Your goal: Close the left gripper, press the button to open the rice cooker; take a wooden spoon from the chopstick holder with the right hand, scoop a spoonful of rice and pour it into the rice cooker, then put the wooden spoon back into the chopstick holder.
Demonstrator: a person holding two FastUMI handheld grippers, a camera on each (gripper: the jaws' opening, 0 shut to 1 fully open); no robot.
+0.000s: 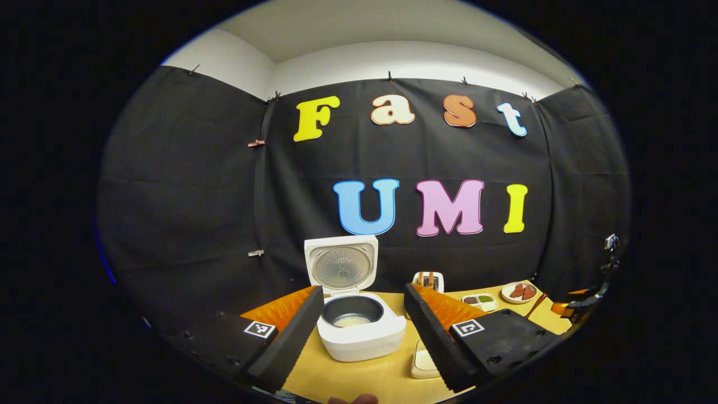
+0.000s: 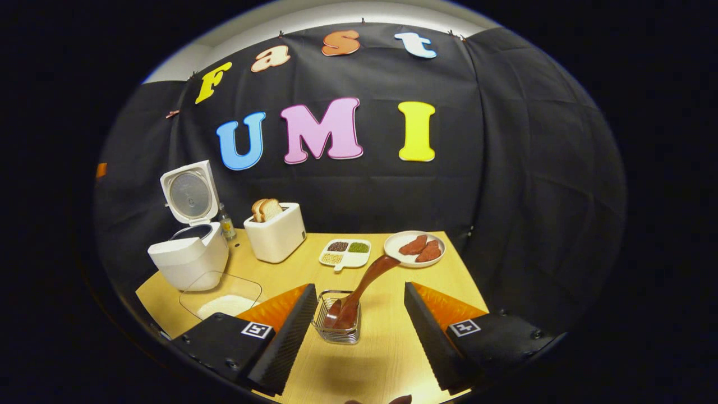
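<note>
Gaping wide and holding nothing, the right hand-held gripper (image 2: 359, 320) frames the chopstick holder (image 2: 336, 322) with its wooden spoon (image 2: 364, 280).

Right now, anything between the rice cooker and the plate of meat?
Yes, in the right gripper view: between rice cooker and plate stand a toaster and a divided dish.

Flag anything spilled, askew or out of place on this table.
Nothing stands out. The rice cooker stands open with no rice spilled around it, and the wooden spoon leans in the chopstick holder, as expected.
</note>
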